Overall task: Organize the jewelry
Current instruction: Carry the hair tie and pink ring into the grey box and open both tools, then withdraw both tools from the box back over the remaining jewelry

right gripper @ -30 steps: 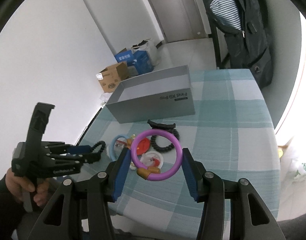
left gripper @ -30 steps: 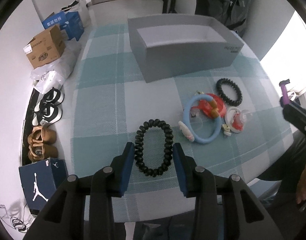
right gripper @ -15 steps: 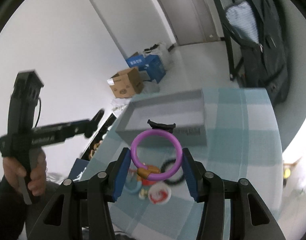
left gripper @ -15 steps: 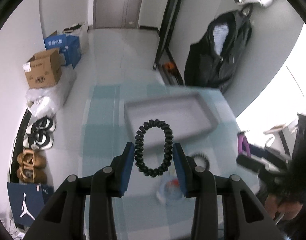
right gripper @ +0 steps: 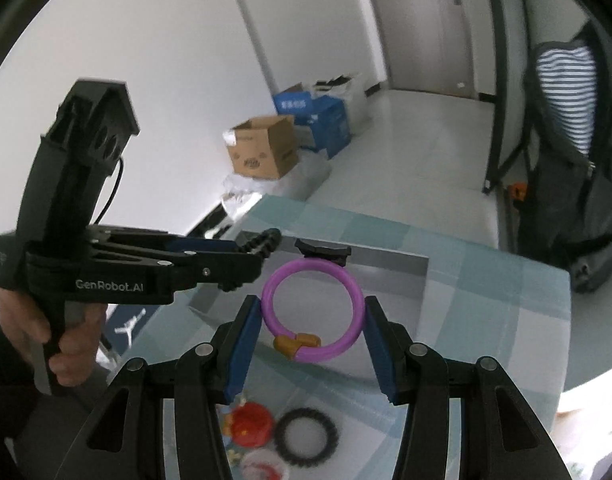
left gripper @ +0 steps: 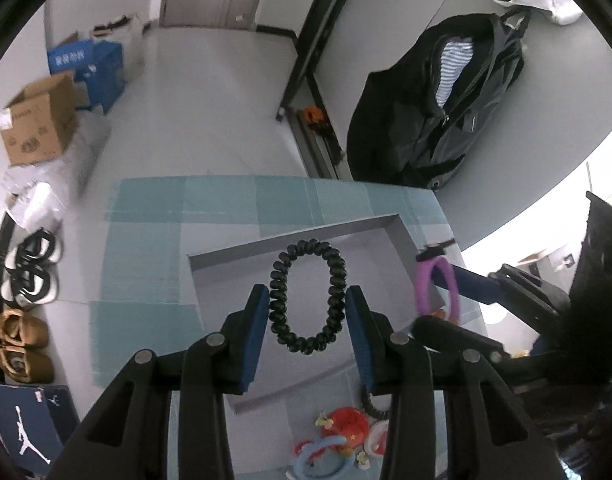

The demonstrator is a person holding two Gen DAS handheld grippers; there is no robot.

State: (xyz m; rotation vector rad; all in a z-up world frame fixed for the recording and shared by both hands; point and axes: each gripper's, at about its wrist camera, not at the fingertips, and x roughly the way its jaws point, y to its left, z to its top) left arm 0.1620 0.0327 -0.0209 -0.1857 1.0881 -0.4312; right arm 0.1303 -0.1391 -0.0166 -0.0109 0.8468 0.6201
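My left gripper (left gripper: 306, 312) is shut on a black spiral hair tie (left gripper: 280, 304), which hangs upright between the blue pads, above the open grey box (left gripper: 290, 236). My right gripper (right gripper: 313, 312) is shut on a purple ring (right gripper: 355, 308) with a brown clasp and a black bow on top, also over the grey box (right gripper: 385, 264). Each view shows the other tool: the left gripper (right gripper: 258, 254) reaches in from the left, and the right gripper (left gripper: 437, 292) comes in from the right with the purple ring (left gripper: 423, 288).
Several pieces lie on the checked tablecloth before the box: a red charm (right gripper: 250, 424), a black ring (right gripper: 306, 434) and a blue ring (left gripper: 321, 460). On the floor are cardboard boxes (left gripper: 38, 120) and shoes (left gripper: 22, 332). A black jacket (left gripper: 445, 100) hangs beyond the table.
Both grippers have moved forward and slightly up from above the loose pieces to above the grey box, each still holding its ring. The two tools now stand close side by side.
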